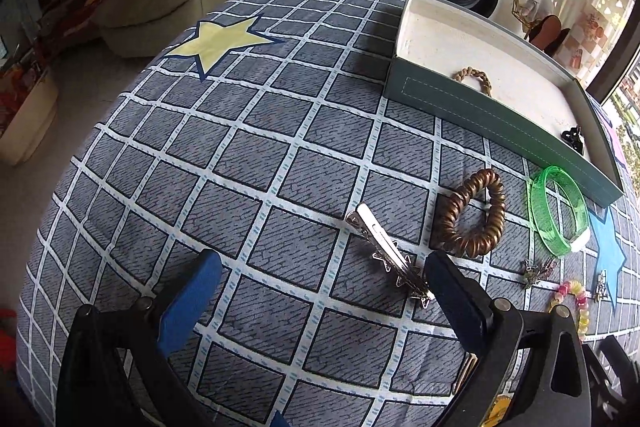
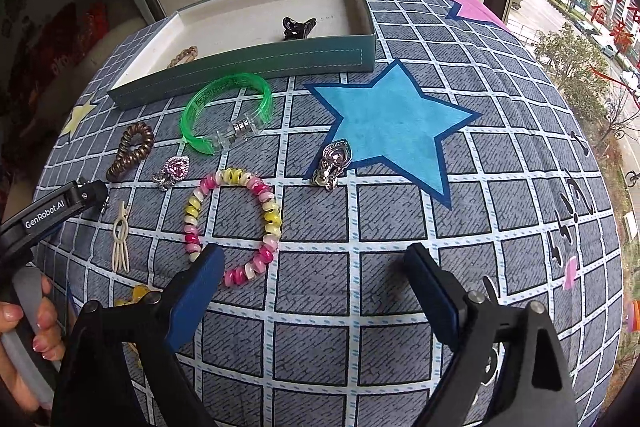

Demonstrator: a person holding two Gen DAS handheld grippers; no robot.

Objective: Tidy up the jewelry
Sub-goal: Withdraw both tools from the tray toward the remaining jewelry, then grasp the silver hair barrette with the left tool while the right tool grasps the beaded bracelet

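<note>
Both tongs wide open, holding nothing. Silver hair clip [image 1: 390, 257] by left tongs [image 1: 320, 301]: light, stiff, slippery imo; pinch mid-bar.

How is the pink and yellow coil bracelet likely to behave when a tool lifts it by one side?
The coil bracelet looks like a springy plastic spiral, so it would probably sag and stretch rather than hold its ring shape. Its glossy loops may slip between flat pads. It seems light, so a push would likely slide it across the cloth.
</note>
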